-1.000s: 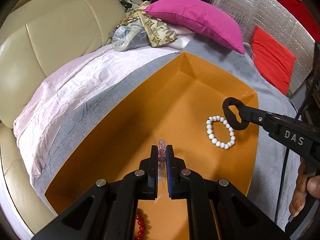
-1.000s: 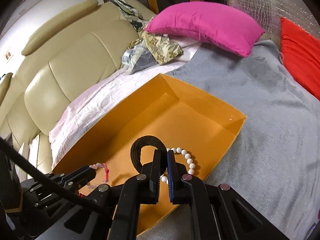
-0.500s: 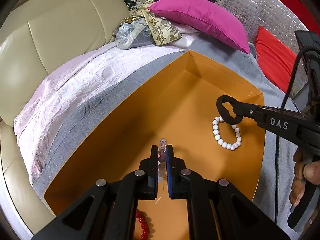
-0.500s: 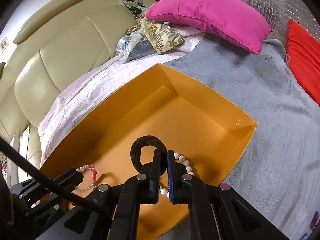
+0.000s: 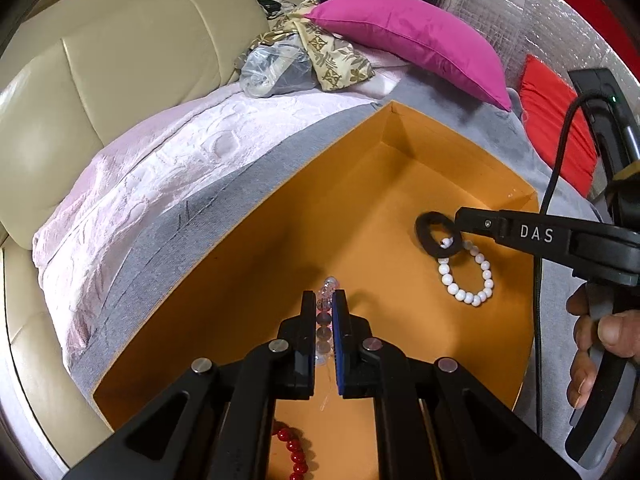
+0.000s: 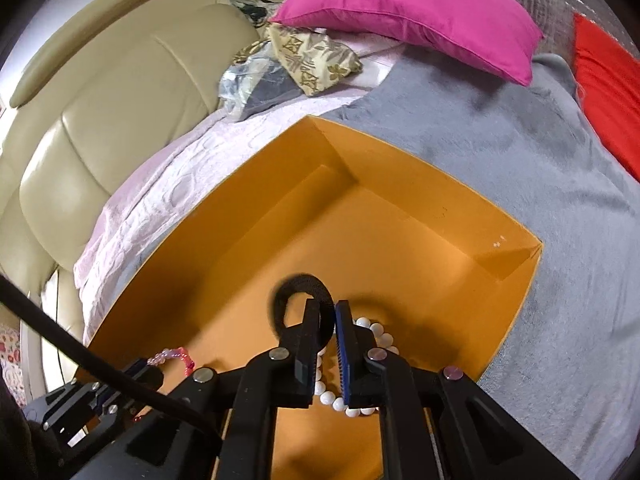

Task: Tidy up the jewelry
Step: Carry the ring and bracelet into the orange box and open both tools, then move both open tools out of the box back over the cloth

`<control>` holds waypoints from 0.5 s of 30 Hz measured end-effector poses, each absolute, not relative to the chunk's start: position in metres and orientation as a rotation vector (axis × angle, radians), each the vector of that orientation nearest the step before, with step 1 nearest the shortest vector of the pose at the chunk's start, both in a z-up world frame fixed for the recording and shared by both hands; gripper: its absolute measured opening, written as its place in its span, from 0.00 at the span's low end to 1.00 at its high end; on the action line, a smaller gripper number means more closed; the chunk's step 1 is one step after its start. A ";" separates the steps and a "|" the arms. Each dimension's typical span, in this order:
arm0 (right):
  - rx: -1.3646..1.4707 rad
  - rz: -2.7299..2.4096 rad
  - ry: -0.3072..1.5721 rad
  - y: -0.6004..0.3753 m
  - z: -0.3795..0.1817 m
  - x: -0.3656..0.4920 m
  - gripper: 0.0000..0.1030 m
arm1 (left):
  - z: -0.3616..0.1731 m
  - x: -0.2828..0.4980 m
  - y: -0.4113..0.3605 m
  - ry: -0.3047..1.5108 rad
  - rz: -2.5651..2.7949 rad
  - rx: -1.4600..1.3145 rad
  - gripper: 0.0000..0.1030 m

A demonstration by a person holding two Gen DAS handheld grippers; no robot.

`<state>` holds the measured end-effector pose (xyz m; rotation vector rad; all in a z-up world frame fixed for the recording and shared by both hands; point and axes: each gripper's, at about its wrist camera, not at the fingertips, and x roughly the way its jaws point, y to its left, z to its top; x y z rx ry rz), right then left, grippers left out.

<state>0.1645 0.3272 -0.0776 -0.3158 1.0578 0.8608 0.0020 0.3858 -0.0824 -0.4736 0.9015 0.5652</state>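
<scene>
An open orange box (image 5: 224,312) sits on a grey blanket. My left gripper (image 5: 324,300) hangs low over the box floor, shut on a bracelet of clear and pink beads (image 5: 329,285); red beads (image 5: 294,450) trail under its fingers. My right gripper (image 6: 328,308) reaches in from the right, just above a white bead bracelet (image 5: 468,292) that lies on the box floor. Its jaws are opening. A black fabric ring (image 6: 298,286) still sits between them, blurred and leaning on the left finger, with the blue pad off it.
The box lies on a grey blanket (image 6: 500,152) over a cream leather sofa (image 5: 120,80). A pink quilt (image 5: 152,184) runs along the box's left side. A magenta cushion (image 6: 408,12), a red cushion (image 6: 604,92) and bundled cloth (image 6: 304,60) lie behind. A hand (image 5: 600,344) grips the right tool.
The right gripper has come down into the box over the white bracelet, and its jaws have parted around the black ring. The left gripper has kept its place and its grip.
</scene>
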 end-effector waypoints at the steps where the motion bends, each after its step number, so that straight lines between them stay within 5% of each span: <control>1: -0.309 0.857 1.058 0.326 -0.078 0.165 0.22 | -0.083 0.002 0.387 0.905 0.564 -0.476 0.07; 2: -0.304 0.854 1.056 0.326 -0.077 0.166 0.37 | -0.083 0.001 0.387 0.908 0.564 -0.475 0.07; 4: -0.280 0.862 1.046 0.322 -0.073 0.166 0.51 | -0.082 0.000 0.387 0.907 0.572 -0.475 0.09; 8: -0.236 0.870 1.015 0.310 -0.057 0.163 0.52 | -0.076 -0.005 0.383 0.893 0.580 -0.465 0.59; 15: -0.151 0.901 0.928 0.256 -0.024 0.149 0.69 | -0.059 -0.016 0.372 0.864 0.598 -0.423 0.61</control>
